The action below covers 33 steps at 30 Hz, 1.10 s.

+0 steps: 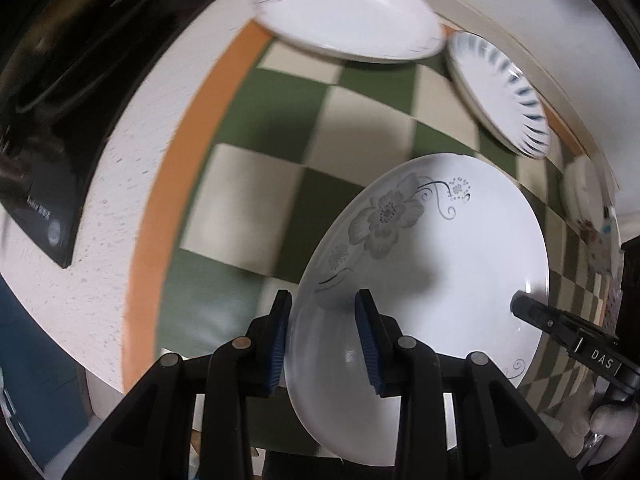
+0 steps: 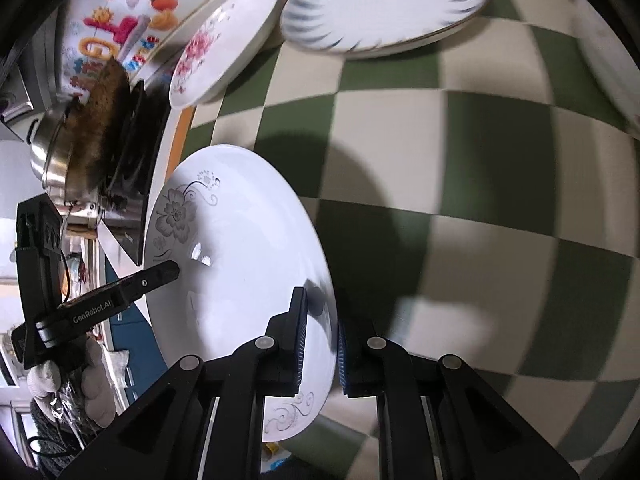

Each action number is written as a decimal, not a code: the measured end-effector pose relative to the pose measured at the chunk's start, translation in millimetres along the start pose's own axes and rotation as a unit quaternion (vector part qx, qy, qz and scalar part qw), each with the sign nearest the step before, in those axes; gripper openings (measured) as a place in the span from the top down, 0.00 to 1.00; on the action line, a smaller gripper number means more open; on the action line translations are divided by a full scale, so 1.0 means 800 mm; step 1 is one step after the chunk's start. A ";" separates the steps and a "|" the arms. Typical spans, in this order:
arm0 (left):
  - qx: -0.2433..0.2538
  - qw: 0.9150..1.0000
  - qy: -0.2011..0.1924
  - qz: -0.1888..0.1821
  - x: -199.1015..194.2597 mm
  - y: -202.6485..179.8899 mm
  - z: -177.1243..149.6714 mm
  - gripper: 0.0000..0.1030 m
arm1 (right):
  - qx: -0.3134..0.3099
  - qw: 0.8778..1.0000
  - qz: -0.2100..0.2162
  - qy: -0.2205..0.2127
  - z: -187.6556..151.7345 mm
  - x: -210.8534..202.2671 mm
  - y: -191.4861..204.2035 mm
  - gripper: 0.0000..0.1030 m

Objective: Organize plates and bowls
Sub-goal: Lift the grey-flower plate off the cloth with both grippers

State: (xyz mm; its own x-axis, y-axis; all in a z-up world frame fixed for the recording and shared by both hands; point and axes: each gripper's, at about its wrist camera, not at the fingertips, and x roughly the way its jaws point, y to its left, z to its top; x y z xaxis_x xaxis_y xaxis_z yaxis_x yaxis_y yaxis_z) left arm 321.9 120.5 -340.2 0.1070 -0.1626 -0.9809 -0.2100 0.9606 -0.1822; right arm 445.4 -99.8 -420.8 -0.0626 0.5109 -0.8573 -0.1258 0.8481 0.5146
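Observation:
A white plate with a grey flower print (image 1: 432, 280) is held in the air above the checked cloth, tilted. My left gripper (image 1: 324, 340) is shut on its near rim. My right gripper (image 2: 322, 344) is shut on the opposite rim; the same plate shows in the right wrist view (image 2: 240, 272). The right gripper also shows in the left wrist view (image 1: 560, 324), and the left gripper in the right wrist view (image 2: 120, 292). A pink-flower plate (image 1: 344, 12) (image 2: 224, 40) and a blue-striped plate (image 1: 500, 92) (image 2: 384, 4) lie on the cloth at the back.
The green and cream checked cloth (image 1: 256, 184) has an orange border on a white counter. A black induction cooktop (image 1: 60, 112) lies at the left. A steel pot (image 2: 60, 148) stands beside it. A small white dish (image 1: 584, 192) sits at the far right.

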 end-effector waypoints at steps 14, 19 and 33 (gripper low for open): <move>0.088 0.996 0.025 -0.015 0.030 -0.110 0.004 0.71 | 0.069 0.996 -0.027 -0.045 -0.040 -0.078 -0.117 0.85; 0.106 0.994 0.040 -0.011 0.049 -0.135 0.006 0.71 | 0.091 0.994 -0.031 -0.048 -0.051 -0.086 -0.154 0.85; 0.095 0.994 0.053 0.008 0.065 -0.125 0.008 0.71 | 0.087 0.995 -0.039 -0.032 -0.054 -0.071 -0.173 0.83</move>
State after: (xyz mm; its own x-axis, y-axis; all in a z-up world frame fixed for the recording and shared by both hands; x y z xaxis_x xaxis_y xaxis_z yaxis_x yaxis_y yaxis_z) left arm 354.6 17.0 -372.8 -0.0008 -0.1601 -0.9871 -0.0221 0.9869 -0.1600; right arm 423.4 -252.1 -443.3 0.0047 0.4466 -0.8947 0.0453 0.8937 0.4463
